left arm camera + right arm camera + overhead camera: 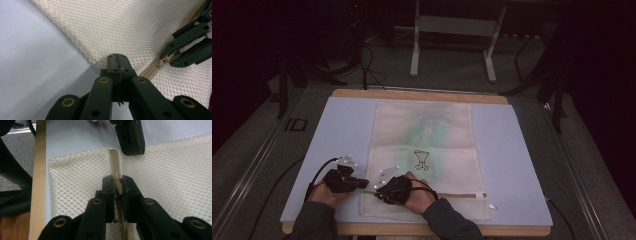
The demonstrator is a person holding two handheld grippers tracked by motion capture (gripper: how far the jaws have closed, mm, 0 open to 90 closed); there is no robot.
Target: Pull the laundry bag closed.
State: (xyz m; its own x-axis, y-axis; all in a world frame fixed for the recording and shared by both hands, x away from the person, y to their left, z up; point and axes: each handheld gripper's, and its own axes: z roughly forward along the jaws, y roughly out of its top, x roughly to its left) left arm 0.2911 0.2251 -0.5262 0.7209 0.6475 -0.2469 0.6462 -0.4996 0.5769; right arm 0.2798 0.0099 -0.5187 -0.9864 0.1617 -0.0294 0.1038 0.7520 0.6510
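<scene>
zipper pull [118, 187] between right gripper [117, 185] jaws

text: "ID" | on: dark floor plate [295, 124] left of table [337, 130]

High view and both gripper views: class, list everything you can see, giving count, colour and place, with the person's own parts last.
White mesh laundry bag: one, cream with a faint green print, flat on the board's middle.
Beige zipper: one, along the bag's near end.
Beige zipper pull: one, between the right jaws.
Pale blue board: one, covering the table top.
Wooden table: one, light brown edge beyond the board.
Grey metal frame: one, on the floor beyond.
Left hand-held gripper: black, shut on the bag's edge.
Right hand-held gripper: black, shut on the pull.
</scene>
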